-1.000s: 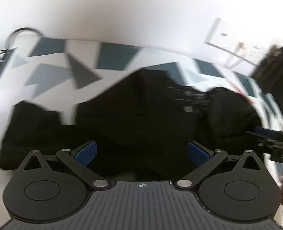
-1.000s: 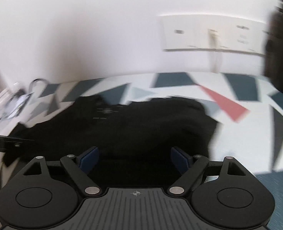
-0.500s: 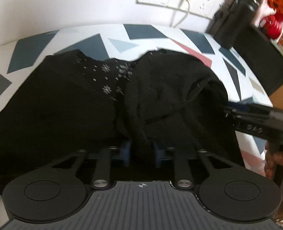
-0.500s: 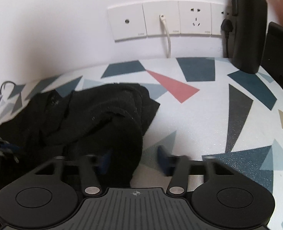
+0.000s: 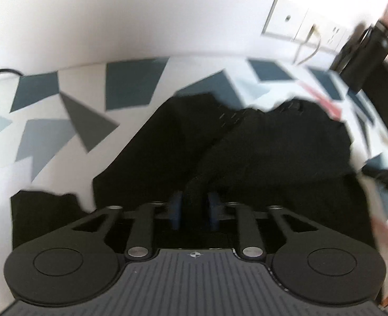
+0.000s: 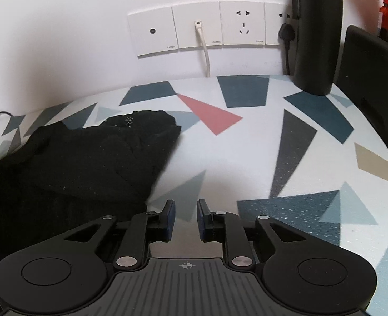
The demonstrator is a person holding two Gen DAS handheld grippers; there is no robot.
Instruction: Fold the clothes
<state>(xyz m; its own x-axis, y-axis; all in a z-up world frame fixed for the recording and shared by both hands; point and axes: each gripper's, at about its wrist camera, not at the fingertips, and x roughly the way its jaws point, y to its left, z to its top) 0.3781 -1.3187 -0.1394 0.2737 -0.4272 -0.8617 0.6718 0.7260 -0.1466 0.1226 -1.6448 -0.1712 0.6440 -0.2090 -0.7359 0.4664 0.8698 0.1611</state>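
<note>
we have the left gripper [image 5: 193, 208] with jaws clenched on a ridge of the black garment [image 5: 259, 155], heaped mid-frame on the worktop [image 6: 246, 158]. the right gripper [image 6: 185, 220], jaws released, holds nothing; next it likely needs a hem.

A white wall [image 6: 75, 39] carries a row of sockets [image 6: 209, 29] behind the table [image 6: 246, 158], whose white top is patterned with coloured triangles.

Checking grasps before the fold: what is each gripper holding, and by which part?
Left gripper pinches a raised ridge of the black knit garment. Right gripper holds nothing.
</note>
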